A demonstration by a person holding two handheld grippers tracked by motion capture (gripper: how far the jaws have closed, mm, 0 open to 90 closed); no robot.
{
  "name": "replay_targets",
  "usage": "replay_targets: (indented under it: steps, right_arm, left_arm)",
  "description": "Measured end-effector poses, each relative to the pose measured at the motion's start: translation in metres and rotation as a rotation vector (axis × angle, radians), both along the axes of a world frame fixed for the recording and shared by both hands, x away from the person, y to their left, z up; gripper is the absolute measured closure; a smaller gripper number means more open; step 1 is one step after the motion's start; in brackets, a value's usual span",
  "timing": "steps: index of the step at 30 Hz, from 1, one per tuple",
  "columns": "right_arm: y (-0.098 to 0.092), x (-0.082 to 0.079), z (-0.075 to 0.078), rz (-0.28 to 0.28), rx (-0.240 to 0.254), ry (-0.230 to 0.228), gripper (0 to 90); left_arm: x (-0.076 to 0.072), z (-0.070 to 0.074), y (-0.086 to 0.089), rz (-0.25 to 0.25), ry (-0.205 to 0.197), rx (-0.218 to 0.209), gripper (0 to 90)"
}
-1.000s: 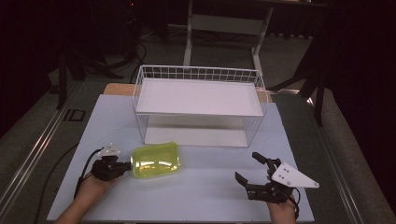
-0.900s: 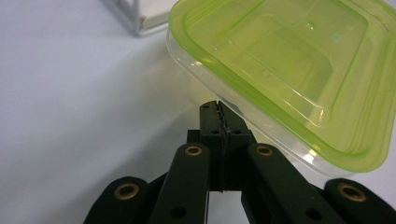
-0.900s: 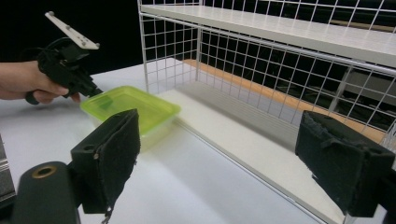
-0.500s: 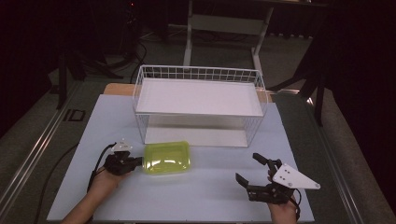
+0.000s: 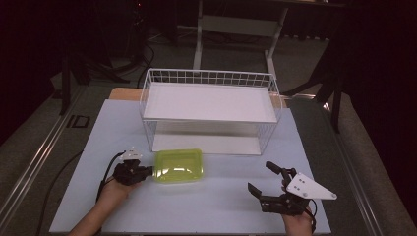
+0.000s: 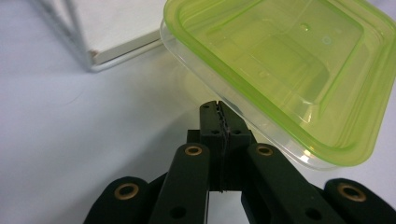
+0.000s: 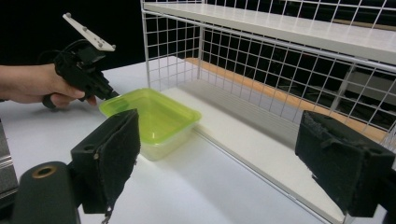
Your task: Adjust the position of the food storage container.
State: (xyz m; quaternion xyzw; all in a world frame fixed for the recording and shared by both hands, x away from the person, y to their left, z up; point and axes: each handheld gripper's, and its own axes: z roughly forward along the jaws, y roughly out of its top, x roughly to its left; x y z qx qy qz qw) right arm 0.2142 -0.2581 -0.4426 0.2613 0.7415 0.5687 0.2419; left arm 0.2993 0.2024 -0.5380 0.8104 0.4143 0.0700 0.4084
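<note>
- The left tool (image 5: 145,170) has its jaws squeezed tight on the rim of the green box (image 5: 179,165).
- In the left gripper view, the jaws meet with the box's edge (image 6: 261,126) pinched between them.
- The green box sits on the white tabletop (image 5: 206,206), just in front of the wire rack (image 5: 209,110), at its left end.
- The right tool (image 5: 269,179) is well apart from the box, over the tabletop, with its jaws spread wide and nothing between them.
- The person's left hand (image 7: 35,86) holds the left tool.
</note>
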Motion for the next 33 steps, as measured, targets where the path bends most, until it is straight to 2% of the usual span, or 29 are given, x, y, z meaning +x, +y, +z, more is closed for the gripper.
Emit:
replay_targets:
  steps: [11,12,15,17,20,33]
  right_arm:
    - [0.000,0.000,-0.001,0.005,-0.003,0.009,14.2]
    - [0.001,0.000,-0.002,0.008,-0.007,0.012,14.1]
    - [0.001,0.000,-0.003,0.008,-0.010,0.013,14.2]
    - [0.001,0.001,-0.003,0.010,-0.009,0.017,14.2]
    - [0.001,0.000,-0.003,0.011,-0.008,0.017,14.2]
    - [-0.001,0.001,-0.004,0.017,-0.003,0.022,14.2]
  left_arm:
    - [0.013,0.005,-0.027,-0.041,-0.012,-0.024,90.0]
    - [0.016,0.004,-0.037,-0.057,-0.009,-0.033,90.0]
    - [0.018,0.003,-0.043,-0.062,-0.008,-0.032,90.0]
    - [0.022,0.002,-0.053,-0.081,-0.007,-0.033,90.0]
    - [0.025,0.001,-0.062,-0.078,-0.009,-0.037,90.0]
    - [0.034,-0.003,-0.079,-0.096,-0.012,-0.054,90.0]
